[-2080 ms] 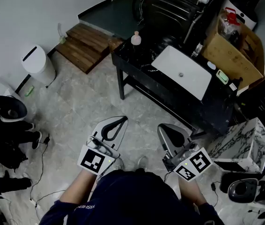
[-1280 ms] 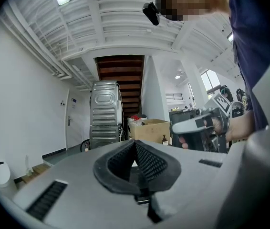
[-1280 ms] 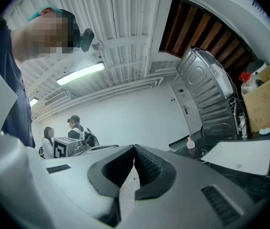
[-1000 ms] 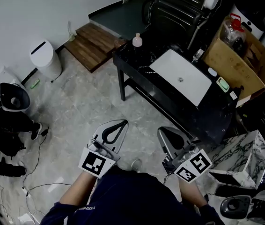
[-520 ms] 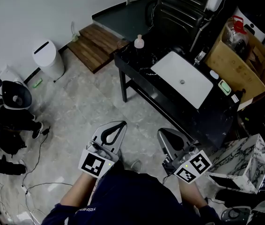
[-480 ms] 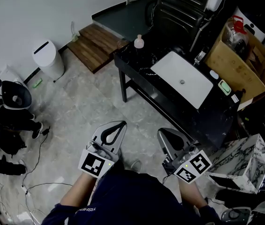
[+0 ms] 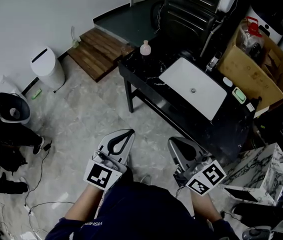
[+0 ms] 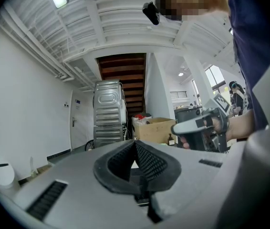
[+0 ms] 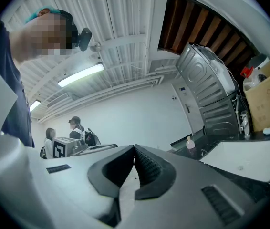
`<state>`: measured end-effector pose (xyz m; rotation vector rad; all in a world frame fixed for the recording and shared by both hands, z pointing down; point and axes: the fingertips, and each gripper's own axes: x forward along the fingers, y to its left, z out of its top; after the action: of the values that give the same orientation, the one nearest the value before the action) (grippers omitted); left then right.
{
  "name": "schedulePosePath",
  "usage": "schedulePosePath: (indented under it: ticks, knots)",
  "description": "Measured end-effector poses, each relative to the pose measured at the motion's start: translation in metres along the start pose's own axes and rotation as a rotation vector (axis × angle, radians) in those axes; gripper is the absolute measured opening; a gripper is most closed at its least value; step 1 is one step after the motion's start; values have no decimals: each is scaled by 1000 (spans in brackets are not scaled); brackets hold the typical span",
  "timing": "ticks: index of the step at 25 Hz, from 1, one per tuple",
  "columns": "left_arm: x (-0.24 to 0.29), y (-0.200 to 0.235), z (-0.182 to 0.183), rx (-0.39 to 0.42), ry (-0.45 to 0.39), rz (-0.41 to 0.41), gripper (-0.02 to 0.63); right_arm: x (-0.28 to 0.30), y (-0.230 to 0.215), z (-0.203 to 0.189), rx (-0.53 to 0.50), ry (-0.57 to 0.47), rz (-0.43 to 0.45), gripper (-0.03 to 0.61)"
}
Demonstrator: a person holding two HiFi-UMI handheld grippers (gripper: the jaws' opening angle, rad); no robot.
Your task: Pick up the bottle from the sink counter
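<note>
A small pale pink bottle [image 7: 145,48] stands upright on the far left corner of the black sink counter [image 7: 146,66], left of the white basin [image 7: 194,86]. In the right gripper view the bottle [image 9: 190,142] shows small beyond the jaws. My left gripper [image 7: 128,132] and right gripper [image 7: 172,140] are held low over the floor, well short of the counter. Both are shut with nothing between their jaws. In the left gripper view the left gripper [image 8: 135,141] points toward the boxes and the bottle is not seen.
A cardboard box [image 7: 251,54] with items sits at the counter's right end. A white bin [image 7: 46,66] and a wooden step [image 7: 95,51] lie to the left. Black bags [image 7: 9,129] and cables crowd the left floor. A marble-patterned block [image 7: 254,156] stands at right. Two people [image 9: 73,132] stand far off.
The view has shifted slightly; the counter and bottle sit a little lower and more to the left than half a second ago. Both grippers keep the same place and stay shut.
</note>
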<state>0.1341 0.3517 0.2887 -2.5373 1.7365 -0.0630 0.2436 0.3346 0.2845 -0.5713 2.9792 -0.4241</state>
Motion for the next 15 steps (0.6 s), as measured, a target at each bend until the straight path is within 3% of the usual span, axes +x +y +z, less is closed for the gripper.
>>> schedulePosePath:
  ticks: [15]
  knots:
    - [29,93,-13,-11,-4,-56,6,93,-18,1,-4,5,-52,23]
